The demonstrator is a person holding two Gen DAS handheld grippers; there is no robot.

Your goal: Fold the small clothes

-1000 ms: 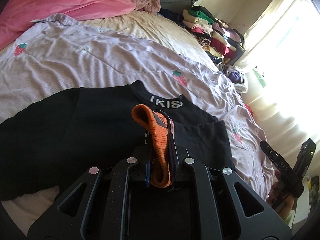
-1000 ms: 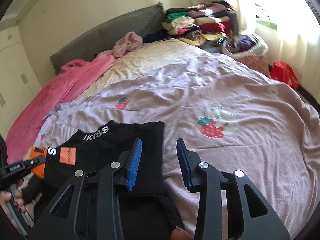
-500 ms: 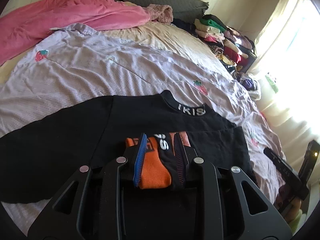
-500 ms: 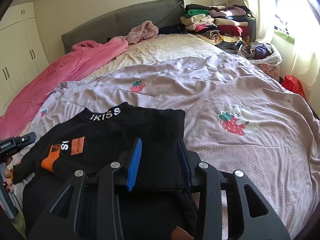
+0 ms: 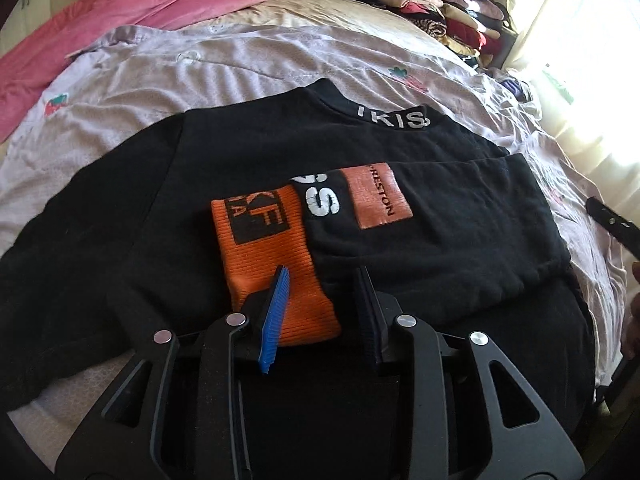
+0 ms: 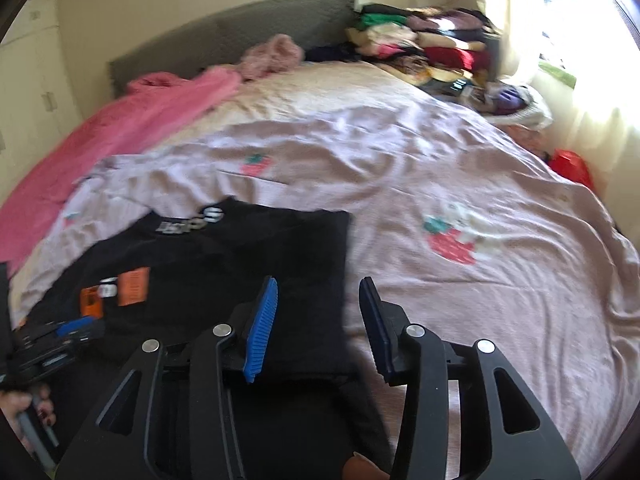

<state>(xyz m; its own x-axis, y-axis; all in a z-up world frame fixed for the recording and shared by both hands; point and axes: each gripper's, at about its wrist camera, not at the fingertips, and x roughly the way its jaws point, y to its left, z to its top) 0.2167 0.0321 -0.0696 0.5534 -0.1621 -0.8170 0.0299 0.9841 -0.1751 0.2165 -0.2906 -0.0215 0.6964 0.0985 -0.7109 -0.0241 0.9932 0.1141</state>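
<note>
While the black sweatshirt point(image 5: 248, 184) lies flat on the bed's lilac cover point(image 5: 168, 76), its orange-cuffed sleeve point(image 5: 272, 248) is folded across its chest, running toward three o'clock. The left tongs point(image 5: 320, 300) have just been opening; they stand spread over the cuff, pinching nothing. At five o'clock, the right tongs point(image 6: 318, 312) have also just widened, empty above the sweatshirt's edge.

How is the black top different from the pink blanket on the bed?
The black top lies spread flat near the tools, while the pink blanket is bunched up along the far side of the bed. The black top has white letters on its collar and an orange cuff folded across it; the pink blanket is plain. Both rest on the bed, on or beside the lilac strawberry quilt.
</note>
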